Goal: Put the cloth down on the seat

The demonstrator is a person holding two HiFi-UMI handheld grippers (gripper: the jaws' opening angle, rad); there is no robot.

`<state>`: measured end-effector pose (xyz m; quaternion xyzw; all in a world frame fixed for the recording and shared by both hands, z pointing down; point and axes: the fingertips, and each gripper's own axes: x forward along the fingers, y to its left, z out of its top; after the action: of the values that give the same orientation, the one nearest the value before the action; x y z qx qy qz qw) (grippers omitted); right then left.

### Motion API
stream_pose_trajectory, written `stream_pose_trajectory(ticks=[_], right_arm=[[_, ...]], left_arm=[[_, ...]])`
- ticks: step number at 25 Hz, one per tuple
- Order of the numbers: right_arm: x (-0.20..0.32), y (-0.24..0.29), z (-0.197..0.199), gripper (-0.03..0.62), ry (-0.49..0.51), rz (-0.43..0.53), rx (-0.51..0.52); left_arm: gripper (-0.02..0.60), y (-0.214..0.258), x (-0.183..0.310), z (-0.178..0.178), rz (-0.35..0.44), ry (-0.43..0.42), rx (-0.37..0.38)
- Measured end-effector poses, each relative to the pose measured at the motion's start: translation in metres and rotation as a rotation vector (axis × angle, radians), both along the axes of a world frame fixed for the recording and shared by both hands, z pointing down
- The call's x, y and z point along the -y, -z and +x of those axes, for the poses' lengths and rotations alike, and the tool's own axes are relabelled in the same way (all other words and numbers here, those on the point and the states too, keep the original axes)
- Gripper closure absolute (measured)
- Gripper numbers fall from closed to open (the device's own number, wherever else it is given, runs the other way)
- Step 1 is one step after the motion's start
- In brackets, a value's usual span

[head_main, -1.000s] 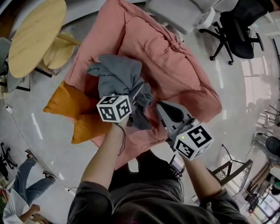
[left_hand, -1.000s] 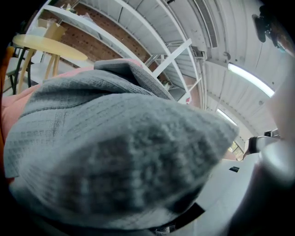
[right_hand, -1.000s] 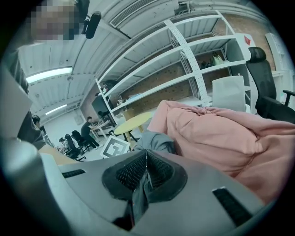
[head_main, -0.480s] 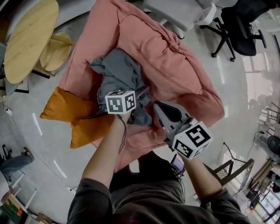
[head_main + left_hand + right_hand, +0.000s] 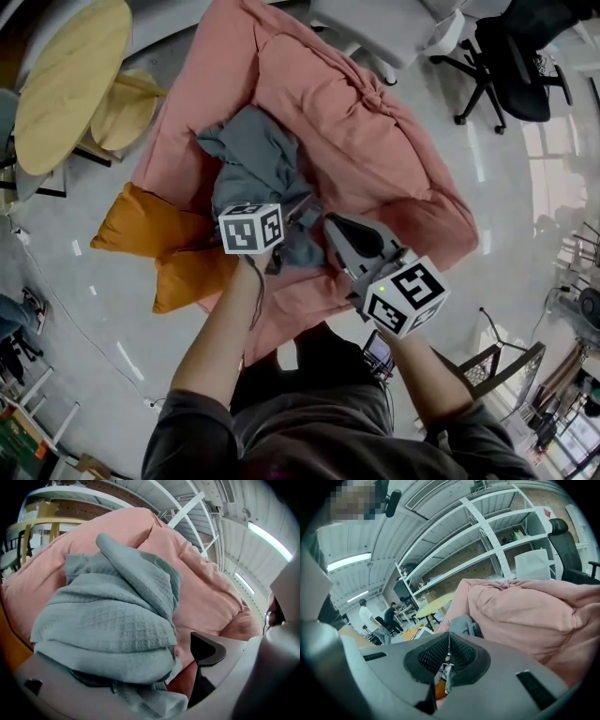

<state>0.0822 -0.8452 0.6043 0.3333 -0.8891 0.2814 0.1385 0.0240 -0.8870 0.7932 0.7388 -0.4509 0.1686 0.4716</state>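
Grey waffle-weave cloth (image 5: pixel 258 159) lay bunched on the pink beanbag seat (image 5: pixel 375 150), on the half of the cushion toward your left. Its left edge came close to the seat's left border.

- Your left gripper (image 5: pixel 298 214) sat at the cloth's near end. In the left gripper view its jaws stood wide apart. The cloth (image 5: pixel 108 620) was heaped over one jaw and filled much of the gap. The other jaw's black pad (image 5: pixel 206 648) was bare, with a strip of pink seat (image 5: pixel 211 597) showing between pad and cloth.
- Your right gripper (image 5: pixel 336 230) hung just beside the cloth's near right corner, above the seat's front part. In the right gripper view its jaws (image 5: pixel 449 656) were pressed together, pad against pad, with no cloth between them.
- Open room: a broad bare stretch of pink fabric ran right of the cloth and toward the far side, up to the gathered knot (image 5: pixel 375 94).
- Edges: two orange cushions (image 5: pixel 155 225) were tucked against the seat's left front edge, near your left forearm. A round yellow-topped table (image 5: pixel 70 80) stood well apart on the left. A black office chair (image 5: pixel 511 56) stood beyond the seat's far right corner, with glossy grey floor (image 5: pixel 525 187) between them.
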Motion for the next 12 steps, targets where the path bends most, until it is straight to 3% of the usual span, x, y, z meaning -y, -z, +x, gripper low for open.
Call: stream_pose_trajectory(ticks=[12], right_arm=[[-0.024, 0.025, -0.012, 0.578, -0.025, 0.025, 0.014]], left_arm=[[0.071, 0.028, -0.045, -0.032, 0.027, 0.044, 0.062]])
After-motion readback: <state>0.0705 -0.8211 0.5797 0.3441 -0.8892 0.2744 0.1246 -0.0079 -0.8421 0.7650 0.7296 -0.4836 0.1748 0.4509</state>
